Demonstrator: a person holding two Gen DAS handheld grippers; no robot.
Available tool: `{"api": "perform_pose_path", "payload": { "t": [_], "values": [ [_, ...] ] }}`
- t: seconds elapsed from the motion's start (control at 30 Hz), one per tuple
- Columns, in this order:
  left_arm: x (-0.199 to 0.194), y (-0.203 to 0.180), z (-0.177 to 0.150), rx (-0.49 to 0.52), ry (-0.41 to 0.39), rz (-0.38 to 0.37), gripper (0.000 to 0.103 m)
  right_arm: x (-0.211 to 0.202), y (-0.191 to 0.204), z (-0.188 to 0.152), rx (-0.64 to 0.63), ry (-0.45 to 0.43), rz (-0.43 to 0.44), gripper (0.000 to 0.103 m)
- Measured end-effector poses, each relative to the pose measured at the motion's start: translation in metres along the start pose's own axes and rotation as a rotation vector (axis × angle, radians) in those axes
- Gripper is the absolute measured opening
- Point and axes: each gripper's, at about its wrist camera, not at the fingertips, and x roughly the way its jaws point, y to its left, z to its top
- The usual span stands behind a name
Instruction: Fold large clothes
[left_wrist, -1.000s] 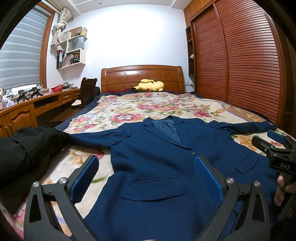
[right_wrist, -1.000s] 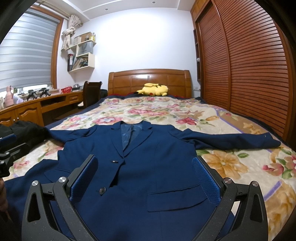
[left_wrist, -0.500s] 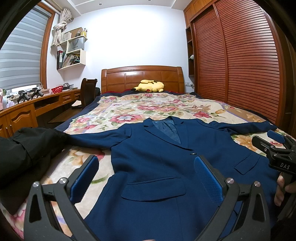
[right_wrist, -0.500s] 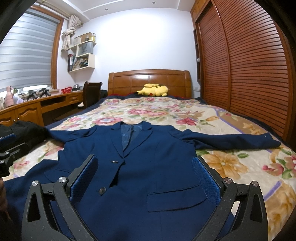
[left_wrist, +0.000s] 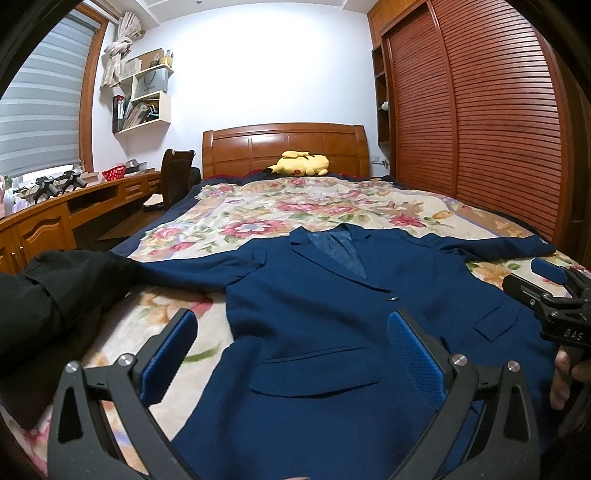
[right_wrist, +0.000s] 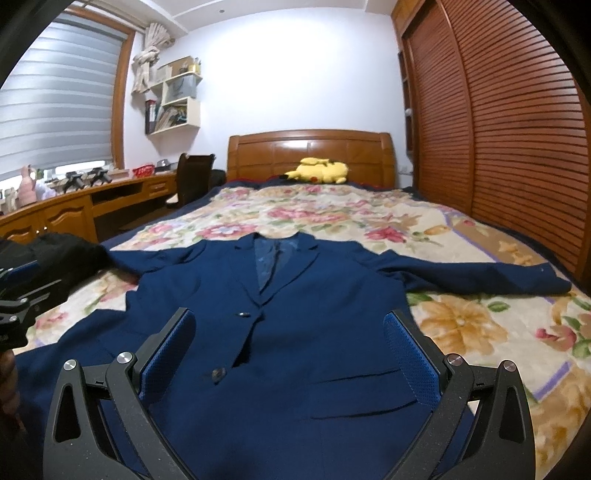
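A navy blue suit jacket (left_wrist: 314, 314) lies flat and face up on the floral bedspread (left_wrist: 258, 218), collar toward the headboard, both sleeves spread out sideways. It also shows in the right wrist view (right_wrist: 295, 314). My left gripper (left_wrist: 291, 339) is open and empty, held above the jacket's lower left front near a pocket. My right gripper (right_wrist: 288, 339) is open and empty above the jacket's lower front near its buttons. The right gripper also shows in the left wrist view (left_wrist: 550, 295) at the jacket's right side.
A black garment (left_wrist: 55, 288) lies on the bed's left edge, over the end of the left sleeve. A yellow plush toy (left_wrist: 301, 164) lies by the wooden headboard (left_wrist: 284, 147). A desk and chair (left_wrist: 177, 181) stand at left; a slatted wardrobe (left_wrist: 498, 129) at right.
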Motion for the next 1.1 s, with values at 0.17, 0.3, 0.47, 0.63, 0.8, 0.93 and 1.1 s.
{"api": "perform_pose_path", "payload": {
  "t": [0.17,0.3,0.47,0.63,0.8,0.93,1.1],
  "values": [
    [0.009,0.011,-0.001,0.004,0.024,0.027,0.103,0.006,0.004,0.008,-0.005,0.015,0.035,0.103],
    [0.017,0.026,-0.002,-0.005,0.052,0.043,0.103,0.014,0.01,0.007,-0.026,0.02,0.052,0.103],
    [0.024,0.04,-0.002,0.003,0.085,0.073,0.103,0.022,0.02,0.012,-0.048,0.03,0.07,0.103],
    [0.036,0.054,0.0,-0.007,0.127,0.079,0.103,0.035,0.032,0.023,-0.067,0.038,0.089,0.103],
    [0.046,0.075,0.008,-0.056,0.159,0.048,0.103,0.05,0.043,0.034,-0.072,0.062,0.129,0.103],
    [0.057,0.093,0.01,-0.076,0.182,0.039,0.103,0.063,0.06,0.043,-0.107,0.072,0.146,0.103],
    [0.077,0.117,0.012,-0.096,0.219,0.052,0.103,0.081,0.08,0.055,-0.14,0.076,0.173,0.103]
  ]
}}
